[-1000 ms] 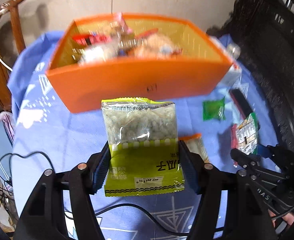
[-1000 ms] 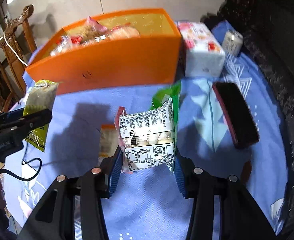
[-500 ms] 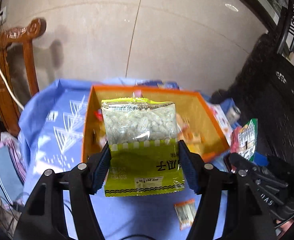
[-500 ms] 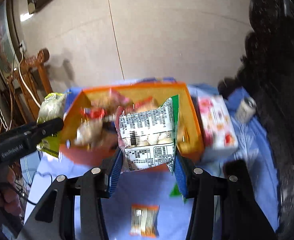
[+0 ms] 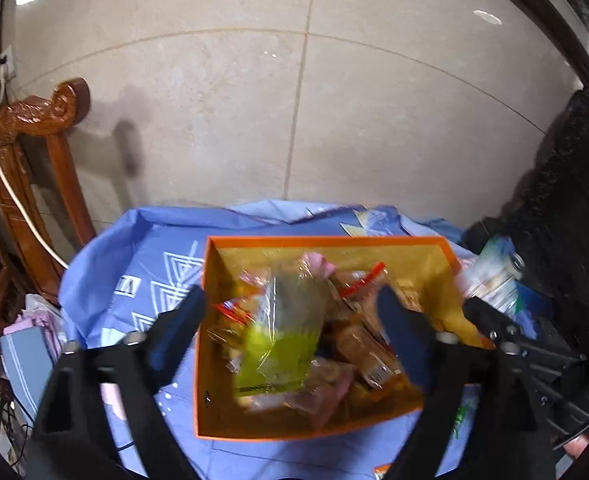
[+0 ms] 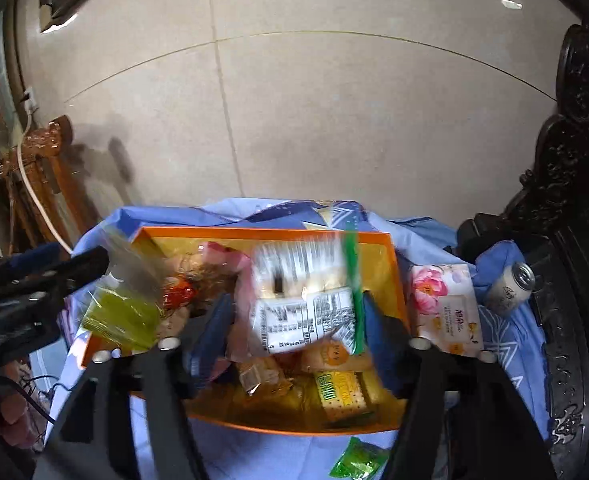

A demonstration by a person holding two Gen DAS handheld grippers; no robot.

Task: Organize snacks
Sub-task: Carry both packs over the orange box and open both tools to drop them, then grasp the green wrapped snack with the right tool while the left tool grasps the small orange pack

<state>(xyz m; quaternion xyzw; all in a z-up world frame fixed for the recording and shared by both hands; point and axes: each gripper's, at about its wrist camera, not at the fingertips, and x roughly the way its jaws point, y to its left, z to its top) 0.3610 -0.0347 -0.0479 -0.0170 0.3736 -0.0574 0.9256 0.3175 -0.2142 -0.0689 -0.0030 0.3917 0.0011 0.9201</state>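
Observation:
An orange box (image 5: pixel 294 426) (image 6: pixel 394 256) full of snack packs stands on the blue cloth. My left gripper (image 5: pixel 290 316) is open above the box. The yellow-green snack bag (image 5: pixel 278 344) is blurred and loose between its fingers, over the box; it also shows in the right wrist view (image 6: pixel 122 312). My right gripper (image 6: pixel 298 320) is open above the box too. The white and green snack pack (image 6: pixel 306 300) is blurred and loose between its fingers.
A floral tissue pack (image 6: pixel 442 304) and a can (image 6: pixel 510 286) lie right of the box. A small green packet (image 6: pixel 358 460) lies on the cloth (image 5: pixel 134 248) in front. A wooden chair (image 5: pixel 34 168) stands left; dark carved furniture (image 6: pixel 574 200) stands right.
Both grippers have risen over the orange box and opened. The yellow-green bag and the white and green pack have left the fingers and are dropping into the box.

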